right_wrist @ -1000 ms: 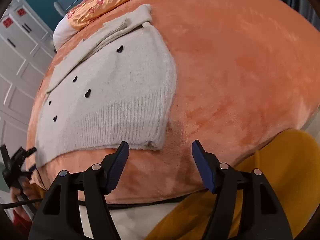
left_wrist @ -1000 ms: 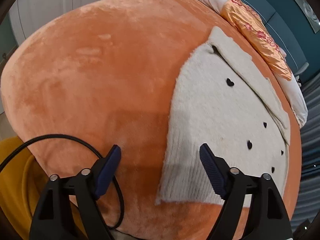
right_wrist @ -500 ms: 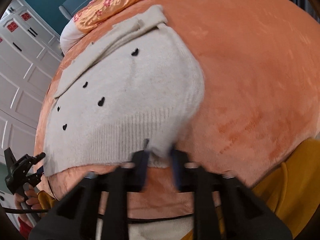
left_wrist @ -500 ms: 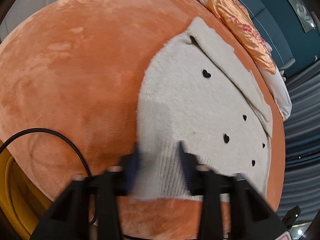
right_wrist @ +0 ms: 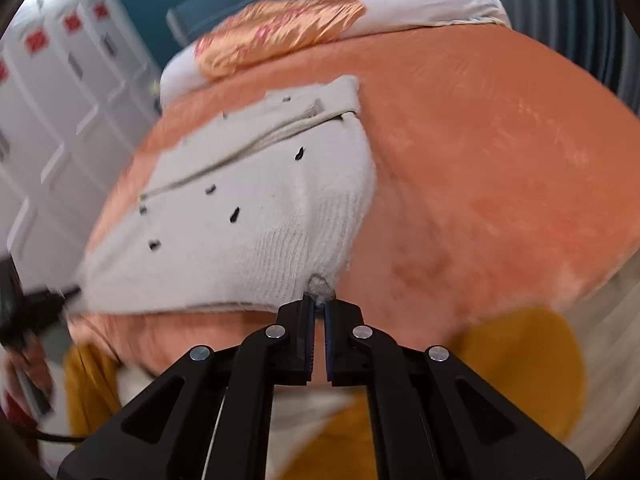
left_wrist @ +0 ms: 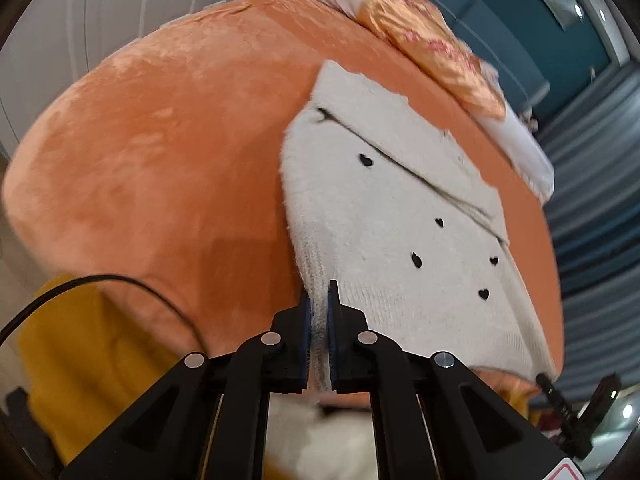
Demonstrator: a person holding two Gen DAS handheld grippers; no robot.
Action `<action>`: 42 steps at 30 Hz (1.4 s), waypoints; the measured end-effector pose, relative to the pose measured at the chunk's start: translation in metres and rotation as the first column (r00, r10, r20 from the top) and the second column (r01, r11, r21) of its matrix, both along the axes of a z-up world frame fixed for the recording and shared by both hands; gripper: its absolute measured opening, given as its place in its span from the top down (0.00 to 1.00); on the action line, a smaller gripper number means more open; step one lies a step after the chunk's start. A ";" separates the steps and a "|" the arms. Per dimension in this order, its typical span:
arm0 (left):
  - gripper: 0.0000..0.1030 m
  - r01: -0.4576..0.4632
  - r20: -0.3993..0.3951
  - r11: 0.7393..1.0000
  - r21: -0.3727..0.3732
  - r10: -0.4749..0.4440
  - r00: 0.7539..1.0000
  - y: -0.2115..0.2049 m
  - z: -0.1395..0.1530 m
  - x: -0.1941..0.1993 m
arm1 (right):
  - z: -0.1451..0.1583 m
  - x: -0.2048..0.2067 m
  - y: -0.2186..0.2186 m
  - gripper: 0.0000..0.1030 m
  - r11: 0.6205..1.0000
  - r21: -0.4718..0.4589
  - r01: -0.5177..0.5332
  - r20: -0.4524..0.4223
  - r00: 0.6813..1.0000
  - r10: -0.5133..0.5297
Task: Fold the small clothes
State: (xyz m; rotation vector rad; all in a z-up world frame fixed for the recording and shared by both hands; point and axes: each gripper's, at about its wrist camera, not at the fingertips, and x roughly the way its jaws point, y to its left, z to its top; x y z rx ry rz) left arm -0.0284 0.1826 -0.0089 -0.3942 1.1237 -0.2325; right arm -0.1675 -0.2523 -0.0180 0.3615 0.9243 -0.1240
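A small cream knitted sweater (left_wrist: 400,216) with tiny black hearts is spread on an orange plush bed cover (left_wrist: 168,140), its ribbed hem turned toward the near edge of the bed. One sleeve is seen folded across the upper part of the garment, forming a long diagonal flap. The near left corner of the hem is pinched by the left gripper (left_wrist: 319,320), whose fingers are clamped together on the knit so that a thin strip of white fabric is sandwiched between the blue pads. The near right corner is gripped by the right gripper (right_wrist: 317,312) in the same way: its fingers are closed on a small bunched tuft of the ribbing (the tuft pokes up just above the tips). Both corners are raised slightly off the cover, and the hem between them is drawn into a shallow sag.

Beyond the sweater, at the far side of the bed, a shiny orange patterned pillow (right_wrist: 280,34) is laid on white bedding (right_wrist: 432,8). Below the bed edge a yellow garment (right_wrist: 520,364) is seen. A black cable (left_wrist: 100,284) is looped across the lower left of the left wrist view. White panelled cupboards (right_wrist: 56,92) are visible in the right wrist view.
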 end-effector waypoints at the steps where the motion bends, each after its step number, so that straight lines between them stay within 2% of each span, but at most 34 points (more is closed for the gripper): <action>1: 0.96 0.014 -0.017 1.000 0.009 -0.014 1.000 0.002 0.001 -0.011 | 0.000 -0.016 0.005 0.98 0.999 -0.023 -0.040 -0.035 0.999 0.039; 5: 0.96 0.045 -0.116 0.998 0.043 -0.039 0.992 0.017 -0.005 -0.071 | -0.007 -0.069 0.023 0.98 0.989 -0.040 -0.141 -0.150 0.980 0.133; 8: 0.96 0.030 -0.189 0.998 0.050 -0.020 0.982 0.023 -0.009 -0.098 | -0.012 -0.098 0.034 0.98 0.984 -0.024 -0.175 -0.215 0.963 0.166; 10: 0.96 0.012 -0.216 0.999 0.044 -0.002 0.976 0.024 -0.008 -0.104 | -0.007 -0.104 0.036 0.98 0.983 -0.014 -0.185 -0.219 0.960 0.177; 12: 0.96 -0.011 -0.177 1.000 0.028 0.015 0.984 0.022 0.004 -0.092 | 0.005 -0.094 0.033 0.98 0.984 -0.027 -0.178 -0.181 0.968 0.171; 14: 0.96 -0.024 -0.069 1.000 0.006 0.024 0.997 0.017 0.026 -0.060 | 0.027 -0.066 0.016 0.97 0.988 -0.057 -0.144 -0.073 0.987 0.140; 16: 0.96 -0.029 0.043 0.999 -0.016 0.030 0.999 0.010 0.044 -0.026 | 0.046 -0.034 -0.004 0.97 0.992 -0.090 -0.083 0.060 0.994 0.089; 20: 0.96 -0.064 0.251 0.998 -0.026 0.069 0.966 -0.015 0.068 0.062 | 0.062 0.035 -0.038 0.97 0.989 -0.140 0.039 0.284 0.959 0.002; 22: 0.96 -0.095 0.289 0.995 -0.041 0.103 0.952 -0.025 0.067 0.099 | 0.054 0.076 -0.055 0.97 0.988 -0.120 0.099 0.338 0.940 -0.053; 26: 0.96 -0.143 0.294 0.990 0.000 0.136 0.946 -0.051 0.040 0.159 | 0.027 0.146 -0.076 0.97 0.985 -0.071 0.159 0.338 0.933 -0.126; 33: 0.94 -0.191 0.203 0.981 0.045 0.178 0.963 -0.066 -0.014 0.221 | -0.012 0.204 -0.086 0.97 0.978 0.009 0.210 0.271 0.941 -0.205; 35: 0.90 -0.202 0.164 0.978 0.059 0.190 0.968 -0.069 -0.032 0.232 | -0.027 0.221 -0.087 0.95 0.978 0.002 0.207 0.226 0.953 -0.202; 36: 0.84 -0.217 0.153 0.973 0.072 0.205 0.967 -0.069 -0.037 0.235 | -0.030 0.225 -0.086 0.93 0.978 -0.001 0.210 0.213 0.955 -0.205; 38: 0.76 -0.262 0.141 0.959 0.110 0.246 0.959 -0.066 -0.040 0.237 | -0.023 0.221 -0.087 0.90 0.967 -0.015 0.256 0.234 0.941 -0.246; 39: 0.65 -0.278 0.138 0.954 0.115 0.262 0.955 -0.062 -0.037 0.234 | -0.017 0.212 -0.086 0.74 0.963 -0.009 0.269 0.260 0.931 -0.258; 40: 0.51 -0.290 0.146 0.952 0.100 0.274 0.951 -0.057 -0.032 0.229 | -0.007 0.200 -0.089 0.54 0.955 -0.003 0.295 0.302 0.911 -0.281; 41: 0.44 -0.296 0.163 0.952 0.079 0.280 0.946 -0.050 -0.026 0.221 | 0.000 0.188 -0.090 0.48 0.949 -0.009 0.315 0.328 0.897 -0.295; 42: 0.36 -0.296 0.175 0.952 0.076 0.280 0.944 -0.044 -0.020 0.212 | 0.005 0.176 -0.091 0.47 0.948 -0.019 0.317 0.328 0.898 -0.293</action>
